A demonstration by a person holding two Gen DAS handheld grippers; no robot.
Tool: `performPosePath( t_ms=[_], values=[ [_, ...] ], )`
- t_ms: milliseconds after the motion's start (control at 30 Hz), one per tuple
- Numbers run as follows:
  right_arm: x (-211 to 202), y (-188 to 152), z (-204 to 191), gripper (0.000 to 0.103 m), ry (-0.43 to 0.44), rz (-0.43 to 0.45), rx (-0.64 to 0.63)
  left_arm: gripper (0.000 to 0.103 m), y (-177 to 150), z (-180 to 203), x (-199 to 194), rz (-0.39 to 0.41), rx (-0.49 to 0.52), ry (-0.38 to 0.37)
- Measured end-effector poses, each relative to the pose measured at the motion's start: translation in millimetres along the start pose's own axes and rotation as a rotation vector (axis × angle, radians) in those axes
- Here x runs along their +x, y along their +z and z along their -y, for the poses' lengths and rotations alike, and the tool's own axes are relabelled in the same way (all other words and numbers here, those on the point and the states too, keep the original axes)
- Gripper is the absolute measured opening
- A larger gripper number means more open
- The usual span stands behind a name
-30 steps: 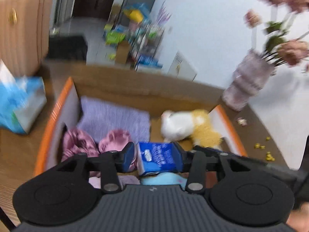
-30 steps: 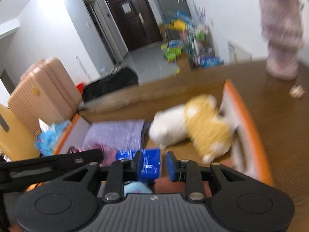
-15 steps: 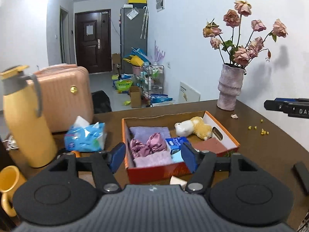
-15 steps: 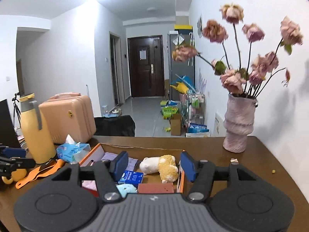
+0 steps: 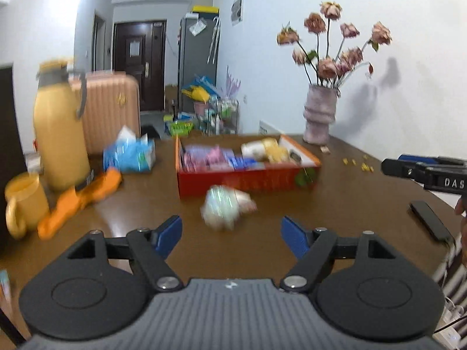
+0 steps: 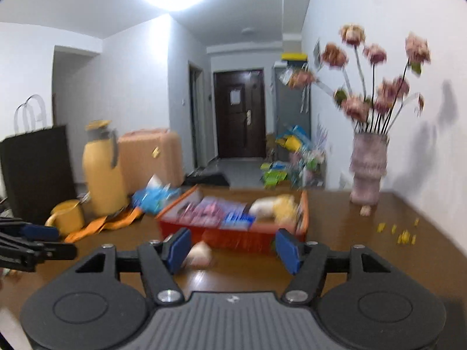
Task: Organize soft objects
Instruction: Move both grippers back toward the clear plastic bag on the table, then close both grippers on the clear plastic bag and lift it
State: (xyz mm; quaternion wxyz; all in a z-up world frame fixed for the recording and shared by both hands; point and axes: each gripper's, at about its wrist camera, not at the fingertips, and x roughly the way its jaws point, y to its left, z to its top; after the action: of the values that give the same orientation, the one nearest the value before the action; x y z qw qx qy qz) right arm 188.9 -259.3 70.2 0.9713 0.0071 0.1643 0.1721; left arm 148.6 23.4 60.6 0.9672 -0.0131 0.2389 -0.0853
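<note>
An orange box [image 5: 248, 179] stands on the brown table and holds purple and pink cloths, a blue packet [image 5: 243, 162] and a white-and-yellow plush toy [image 5: 267, 148]. It also shows in the right wrist view [image 6: 233, 236]. A pale soft bundle [image 5: 226, 210] lies on the table in front of the box, blurred, and shows in the right wrist view [image 6: 200, 255]. My left gripper [image 5: 232, 233] is open and empty, back from the bundle. My right gripper [image 6: 233, 248] is open and empty, before the box.
A yellow flask [image 5: 59, 128], a yellow mug [image 5: 23, 204], an orange strap [image 5: 78, 198] and a blue tissue pack [image 5: 130, 154] lie left of the box. A flower vase [image 5: 319, 115] stands at the back right. A dark flat device [image 5: 427, 223] lies at the right.
Both grippers have let go of the blue packet, opened wide and pulled back from the box. The packet stays in the box. The bundle on the table has come into view.
</note>
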Motion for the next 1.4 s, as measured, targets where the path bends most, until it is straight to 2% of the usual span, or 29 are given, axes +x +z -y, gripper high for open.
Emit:
performPosePath(
  t_ms=[100, 200, 300, 433, 600, 700, 833, 1000, 1133, 1200, 1267, 1300, 1367, 1400],
  values=[
    [-18.1, -34.1, -8.6, 0.064, 0.033, -0.036, 0.059, 0.08, -37.8, 6.5, -21.9, 0.014, -0.027, 0.02],
    [-33.7, -59.3, -13.8, 0.064, 0.058, -0.054, 0.126, 0.08, -55.8, 3.0, -41.1, 0.02, -0.068, 0.007],
    [-39.9, -73.0, -22.4, 0.064, 0.074, -0.077, 0.123, 0.08, -57.4, 0.1, -44.5, 0.021, -0.063, 0.026],
    [-38.1, -76.6, -27.6, 0.064, 0.046, -0.07, 0.1, 0.08, -54.5, -7.1, -33.4, 0.011, -0.103, 0.044],
    [-15.6, -77.5, -23.1, 0.064, 0.061, -0.095, 0.13, 0.071, -55.6, -20.2, -5.7, -0.009, -0.18, 0.095],
    [9.0, -74.3, -22.4, 0.064, 0.088, -0.124, 0.144, 0.067, -46.1, -30.6, 17.3, -0.007, -0.22, 0.081],
    [53.3, -59.1, -28.0, 0.064, 0.121, -0.145, 0.136, 0.067, -27.3, -38.5, 59.9, -0.004, -0.217, 0.023],
    [131.0, -39.7, -29.1, 0.055, 0.171, -0.172, 0.176, 0.064, -8.0, -50.5, 131.5, -0.065, -0.221, -0.03],
    [192.3, -27.3, -32.4, 0.054, 0.213, -0.202, 0.224, 0.062, 2.6, -67.3, 175.8, -0.104, -0.234, -0.095],
    [216.3, -23.9, -34.1, 0.053, 0.234, -0.216, 0.244, 0.057, 4.6, -80.6, 194.7, -0.134, -0.277, -0.138],
    [238.1, -23.7, -35.6, 0.053, 0.26, -0.23, 0.261, 0.043, 3.3, -93.1, 208.2, -0.155, -0.325, -0.178],
    [246.8, -24.3, -36.7, 0.049, 0.267, -0.24, 0.267, 0.039, 3.2, -98.0, 213.0, -0.169, -0.351, -0.199],
    [263.1, -29.0, -37.8, 0.033, 0.282, -0.264, 0.282, 0.022, 0.7, -105.1, 219.8, -0.188, -0.397, -0.256],
    [270.5, -32.7, -38.3, 0.019, 0.294, -0.282, 0.29, 0.018, -0.1, -106.2, 221.8, -0.193, -0.404, -0.273]
  ],
)
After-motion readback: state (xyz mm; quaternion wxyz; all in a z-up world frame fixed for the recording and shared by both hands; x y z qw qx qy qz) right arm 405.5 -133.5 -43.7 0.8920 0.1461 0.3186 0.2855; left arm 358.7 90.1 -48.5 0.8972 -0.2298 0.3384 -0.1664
